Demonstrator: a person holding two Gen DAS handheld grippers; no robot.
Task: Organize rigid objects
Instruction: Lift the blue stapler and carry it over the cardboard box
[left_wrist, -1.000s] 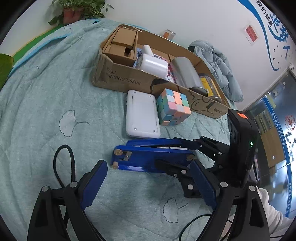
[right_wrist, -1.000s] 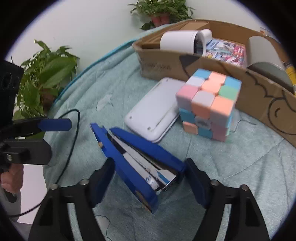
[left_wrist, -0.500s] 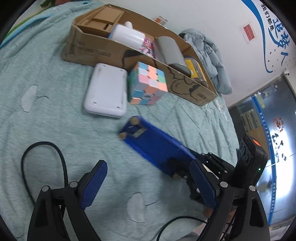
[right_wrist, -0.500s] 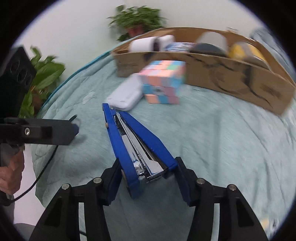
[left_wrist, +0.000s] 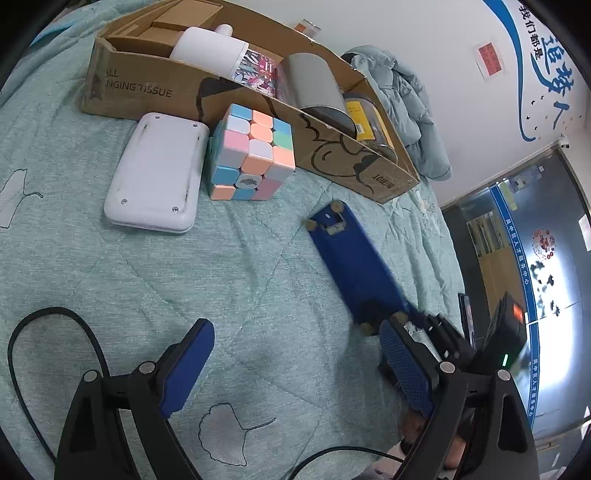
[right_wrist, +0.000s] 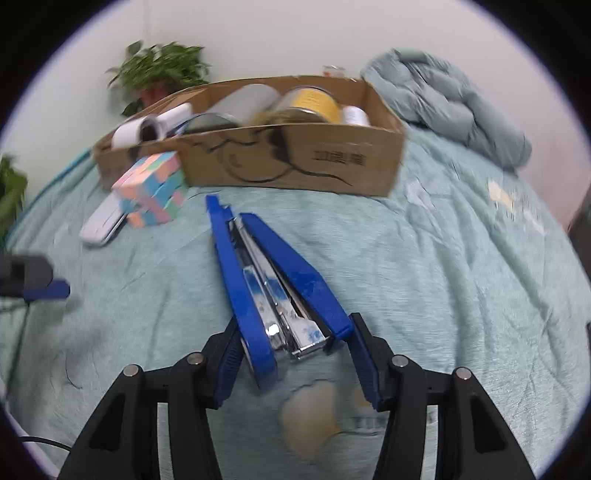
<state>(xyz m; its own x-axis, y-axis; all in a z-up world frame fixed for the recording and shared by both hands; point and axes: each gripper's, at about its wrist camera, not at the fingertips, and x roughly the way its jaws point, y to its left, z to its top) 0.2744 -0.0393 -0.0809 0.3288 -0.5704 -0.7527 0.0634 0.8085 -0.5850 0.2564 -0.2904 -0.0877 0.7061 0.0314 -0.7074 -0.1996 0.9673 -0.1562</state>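
Note:
A blue stapler (right_wrist: 273, 280) is gripped at its front end by my right gripper (right_wrist: 295, 354), held lifted over the bedspread and pointing at the cardboard box (right_wrist: 295, 162). It also shows in the left wrist view (left_wrist: 354, 266), underside up, with the right gripper (left_wrist: 436, 332) at its near end. My left gripper (left_wrist: 295, 369) is open and empty above the bedspread. A pastel cube (left_wrist: 251, 155) and a white flat device (left_wrist: 155, 173) lie in front of the box (left_wrist: 325, 147).
The box holds a white bottle (left_wrist: 210, 50), a grey cylinder (left_wrist: 317, 85), a yellow-labelled jar (left_wrist: 365, 118) and smaller cartons. A bundled grey-blue jacket (right_wrist: 450, 107) lies to its right. A black cable (left_wrist: 44, 339) loops at lower left. Potted plants (right_wrist: 159, 74) stand behind.
My right gripper has swung the stapler round and up so that it points toward the box. The left wrist view has shifted closer to the cube and box.

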